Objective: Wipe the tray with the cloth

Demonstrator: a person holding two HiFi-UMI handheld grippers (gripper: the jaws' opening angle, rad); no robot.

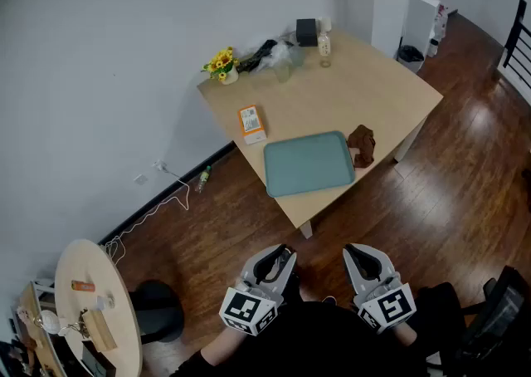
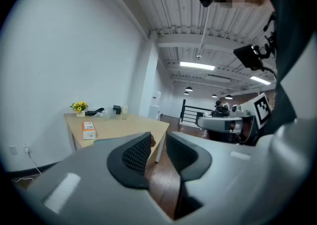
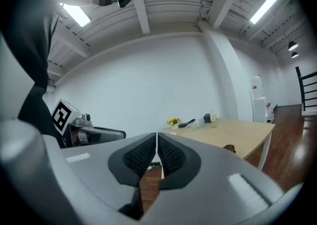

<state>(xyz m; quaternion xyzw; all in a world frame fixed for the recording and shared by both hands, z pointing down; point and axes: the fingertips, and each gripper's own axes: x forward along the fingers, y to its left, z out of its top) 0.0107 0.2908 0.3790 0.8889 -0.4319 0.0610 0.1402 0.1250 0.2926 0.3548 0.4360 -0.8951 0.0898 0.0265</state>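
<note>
My left gripper [image 1: 274,261] hangs close to my body, jaws parted with nothing between them. My right gripper [image 1: 362,257] beside it is pinched closed on nothing. Both are well apart from the square light-wood table [image 1: 373,85]. The flat teal rectangular tray [image 1: 309,163] lies by the table corner nearest me. The crumpled brown cloth [image 1: 362,145] sits just beside the tray's right short side, near the table's edge.

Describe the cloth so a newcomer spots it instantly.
Find the square wooden table in the room's corner. Near its front edge lies a teal tray; the cloth sits crumpled just right of it. It is the only dark brown, bunched item there.
</note>
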